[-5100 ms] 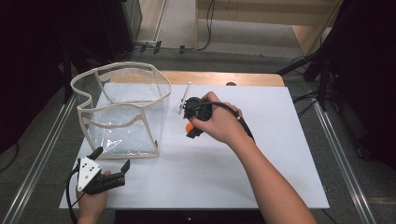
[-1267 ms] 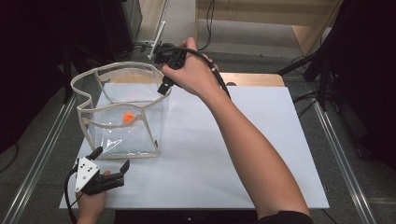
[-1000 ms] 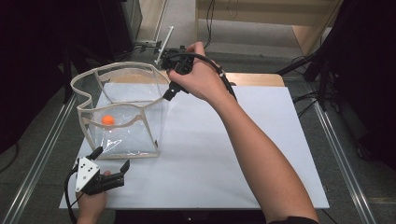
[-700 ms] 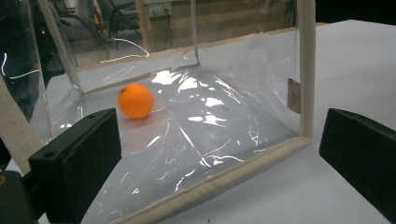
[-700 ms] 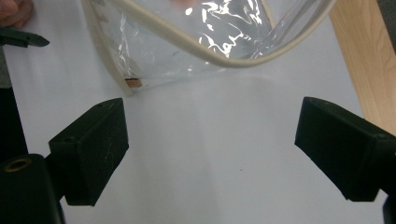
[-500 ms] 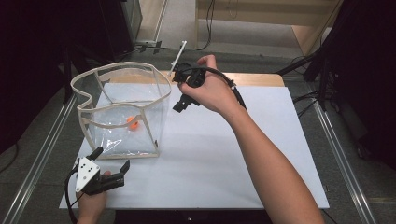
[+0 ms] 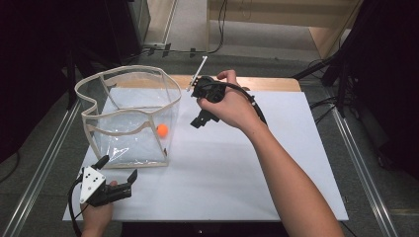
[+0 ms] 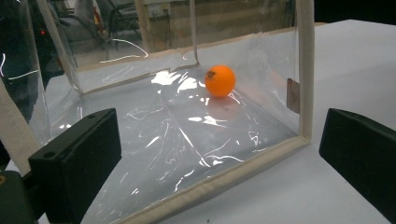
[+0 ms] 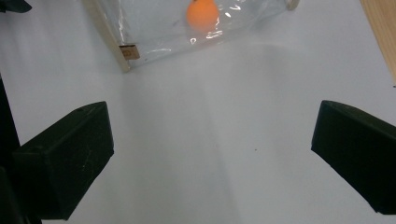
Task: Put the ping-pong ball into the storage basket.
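ball: orange ball (image 8: 220,80) sits on the clear bag (image 7: 129,106) floor, ahead of both your jaw pairs
nearer: left gripper (image 7: 115,179), parked at the bag's front wall
left jaws: wide apart, nothing held
right gripper (image 7: 201,118): jaws just opened fully, nothing between them

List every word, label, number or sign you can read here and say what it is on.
No text can be read.
Ball: a dark mark on its upper left, too small and blurred to read.
Bag: a small tan tag on its corner seam, with a faint mark that cannot be read.
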